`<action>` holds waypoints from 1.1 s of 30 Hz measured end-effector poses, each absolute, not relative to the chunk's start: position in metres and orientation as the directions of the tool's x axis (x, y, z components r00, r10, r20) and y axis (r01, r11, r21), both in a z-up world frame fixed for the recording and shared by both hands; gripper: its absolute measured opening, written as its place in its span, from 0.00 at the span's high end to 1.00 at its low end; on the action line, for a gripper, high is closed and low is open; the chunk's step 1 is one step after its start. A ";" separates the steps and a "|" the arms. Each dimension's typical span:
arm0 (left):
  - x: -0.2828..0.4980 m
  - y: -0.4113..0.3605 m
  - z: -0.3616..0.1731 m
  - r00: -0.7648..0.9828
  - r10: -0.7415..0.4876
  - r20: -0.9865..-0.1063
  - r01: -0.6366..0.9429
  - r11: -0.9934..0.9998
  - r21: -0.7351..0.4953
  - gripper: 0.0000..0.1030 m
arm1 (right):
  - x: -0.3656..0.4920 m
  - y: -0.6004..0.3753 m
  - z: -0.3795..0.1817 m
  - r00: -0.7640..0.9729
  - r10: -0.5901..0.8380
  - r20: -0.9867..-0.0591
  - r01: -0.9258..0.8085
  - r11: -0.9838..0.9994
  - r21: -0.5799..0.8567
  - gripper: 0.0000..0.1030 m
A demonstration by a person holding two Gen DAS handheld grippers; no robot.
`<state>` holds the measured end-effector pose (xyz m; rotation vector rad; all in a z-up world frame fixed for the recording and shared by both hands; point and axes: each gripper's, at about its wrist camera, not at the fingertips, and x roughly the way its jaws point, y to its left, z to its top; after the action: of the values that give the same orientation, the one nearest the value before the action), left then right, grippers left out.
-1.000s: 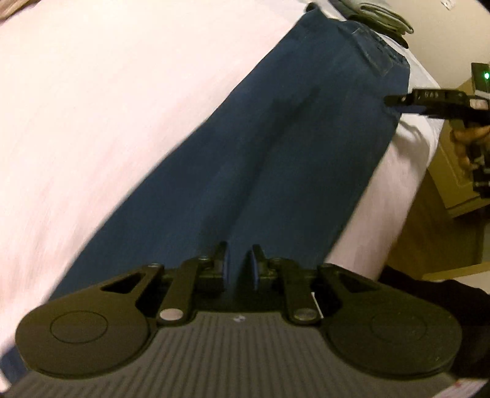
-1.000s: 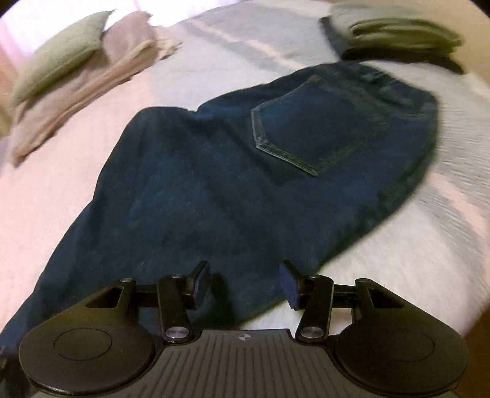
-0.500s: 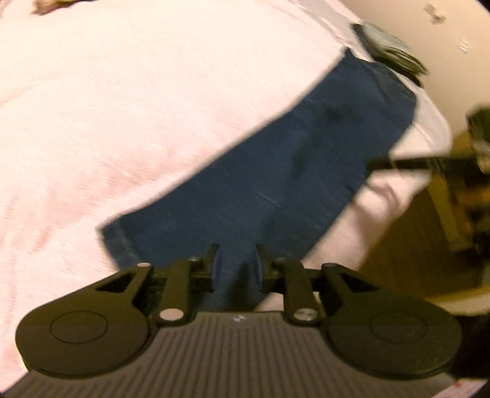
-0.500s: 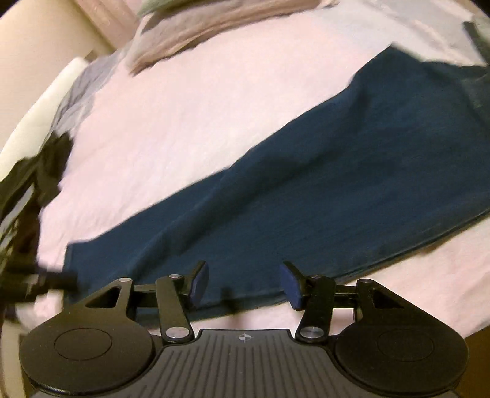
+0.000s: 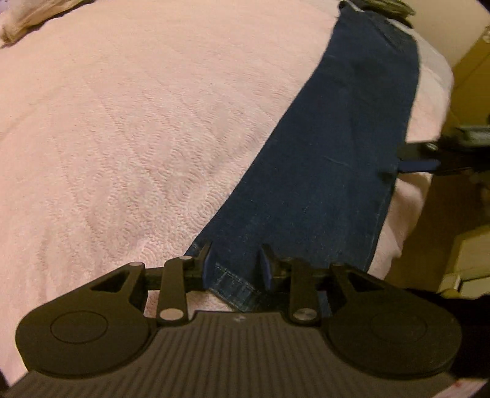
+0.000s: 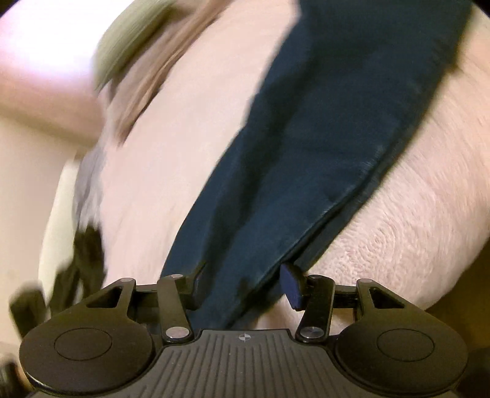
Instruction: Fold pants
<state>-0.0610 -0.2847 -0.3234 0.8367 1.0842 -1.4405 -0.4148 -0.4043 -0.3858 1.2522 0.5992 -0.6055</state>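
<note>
We have the jeans (image 5: 330,147) laid lengthwise on the bed (image 5: 122,122), one leg stacked on the other along the bed's near edge, so the first fold looks done. The cross folds remain: hem to waist, then again. Our left gripper (image 5: 235,264) has its jaws spread wide around the stitched hem (image 5: 232,281), not yet pinching it. Our right gripper (image 6: 243,283), blurred in its own view, straddles the stacked leg edge farther along with its jaws also apart, gripping nothing. Another folded garment (image 5: 386,6) lies beyond the waistband, and pillows (image 6: 131,46) lie far off.
</note>
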 end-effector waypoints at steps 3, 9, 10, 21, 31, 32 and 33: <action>-0.046 -0.277 -0.322 -0.226 -0.354 -0.907 0.973 -0.036 -0.228 0.75 | -0.419 -0.396 -0.394 0.658 -0.191 -0.728 0.749 0.072 0.658 0.87; -0.040 -0.261 -0.295 -0.314 -0.366 -0.876 0.945 -0.212 -0.250 0.75 | -0.435 -0.378 -0.371 0.554 -0.271 -0.787 0.825 0.049 0.563 1.00; -0.041 -0.259 -0.293 -0.324 -0.363 -0.874 0.938 -0.246 -0.245 0.75 | -0.434 -0.379 -0.369 0.533 -0.278 -0.799 0.840 0.054 0.541 1.00; -0.037 -0.271 -0.300 -0.395 -0.273 -0.877 0.875 -0.403 -0.269 0.74 | -0.397 -0.322 -0.364 0.504 -0.246 -0.828 0.863 0.116 0.491 0.56; -0.008 -0.286 -0.301 -0.445 -0.272 -0.853 0.885 -0.283 -0.371 0.99 | -0.339 -0.270 -0.385 0.628 -0.113 -0.770 0.778 0.083 0.623 0.54; -0.003 -0.287 -0.300 -0.436 -0.283 -0.854 0.890 -0.277 -0.363 0.99 | -0.331 -0.270 -0.384 0.629 -0.111 -0.769 0.777 0.088 0.623 0.54; -0.001 -0.287 -0.302 -0.433 -0.282 -0.856 0.891 -0.277 -0.360 0.99 | -0.326 -0.269 -0.385 0.630 -0.110 -0.769 0.777 0.093 0.623 0.54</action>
<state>-0.0014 -0.2873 -0.3024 0.8671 1.1176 -1.8196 -0.3256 -0.2688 -0.3849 1.3227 0.6333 -0.7277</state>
